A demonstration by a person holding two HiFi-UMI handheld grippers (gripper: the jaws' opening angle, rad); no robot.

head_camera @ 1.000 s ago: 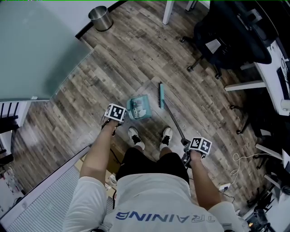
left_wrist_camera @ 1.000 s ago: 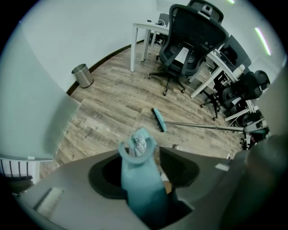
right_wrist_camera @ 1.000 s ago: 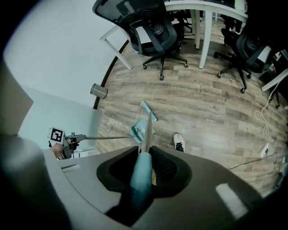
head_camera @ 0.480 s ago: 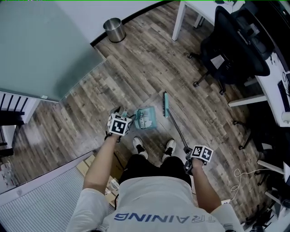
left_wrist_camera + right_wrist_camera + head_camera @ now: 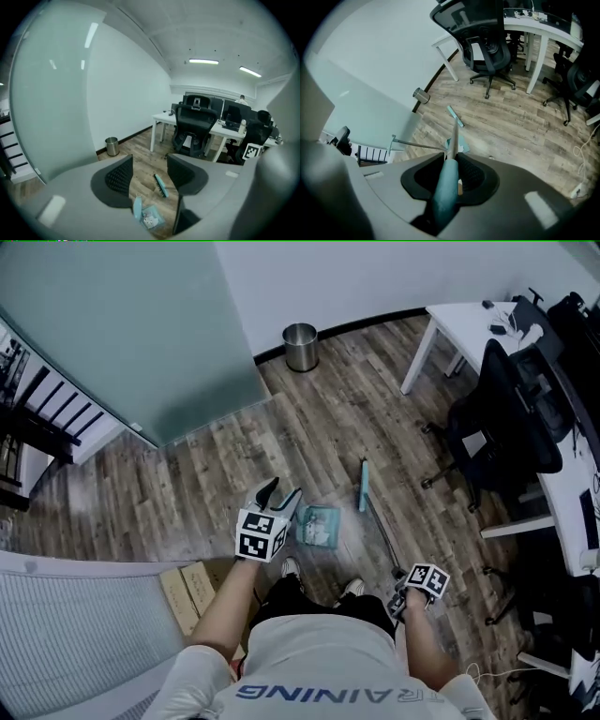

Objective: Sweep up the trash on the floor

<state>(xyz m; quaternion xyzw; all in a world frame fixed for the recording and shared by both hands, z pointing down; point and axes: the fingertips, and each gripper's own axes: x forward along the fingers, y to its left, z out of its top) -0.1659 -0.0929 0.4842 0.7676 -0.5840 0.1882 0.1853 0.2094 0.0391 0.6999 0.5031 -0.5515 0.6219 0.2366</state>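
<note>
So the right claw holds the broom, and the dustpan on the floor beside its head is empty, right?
Not quite. The right claw does hold the broom, but the dustpan beside its head is not empty: the left gripper view shows pale trash in it.

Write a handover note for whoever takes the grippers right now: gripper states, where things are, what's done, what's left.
Left gripper: held up off the floor near the dustpan, jaws closing, nothing between them.
Right gripper: shut on the broom handle; the broom head rests on the floor beside the dustpan.
Done: trash lies in the dustpan.
Left: probably pick up the dustpan and empty it into the metal bin by the wall.
</note>
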